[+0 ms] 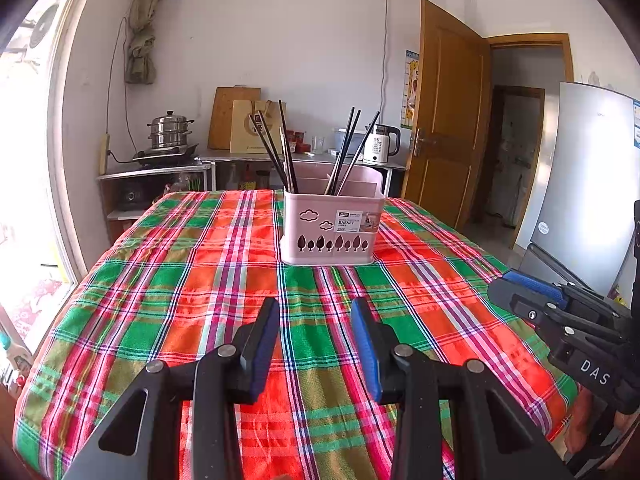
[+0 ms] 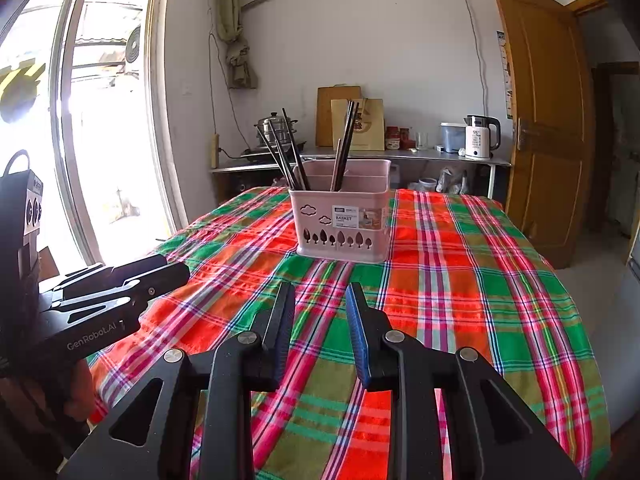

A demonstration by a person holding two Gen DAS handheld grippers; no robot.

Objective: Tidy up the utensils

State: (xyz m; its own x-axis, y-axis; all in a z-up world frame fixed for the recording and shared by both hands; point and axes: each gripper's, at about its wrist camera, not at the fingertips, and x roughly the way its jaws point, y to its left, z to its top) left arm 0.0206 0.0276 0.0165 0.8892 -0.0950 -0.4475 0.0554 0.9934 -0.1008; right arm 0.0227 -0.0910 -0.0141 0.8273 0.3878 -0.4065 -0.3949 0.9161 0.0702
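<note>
A pink utensil basket (image 1: 332, 232) stands on the plaid tablecloth (image 1: 200, 280), past the middle of the table; it also shows in the right wrist view (image 2: 340, 224). Several dark chopsticks (image 1: 280, 148) lean in its left compartment and more chopsticks (image 1: 348, 152) in its right one. My left gripper (image 1: 316, 308) is open and empty, above the cloth short of the basket. My right gripper (image 2: 320, 292) is open and empty, also short of the basket. Each gripper shows at the side of the other's view, the right gripper (image 1: 560, 312) and the left gripper (image 2: 120, 284).
A counter (image 1: 304, 158) behind the table holds a steamer pot (image 1: 170, 132), a white kettle (image 1: 380, 144), jars and a cutting board. A wooden door (image 1: 448, 120) and a fridge (image 1: 588, 184) stand at the right, a large window (image 2: 100, 100) at the left.
</note>
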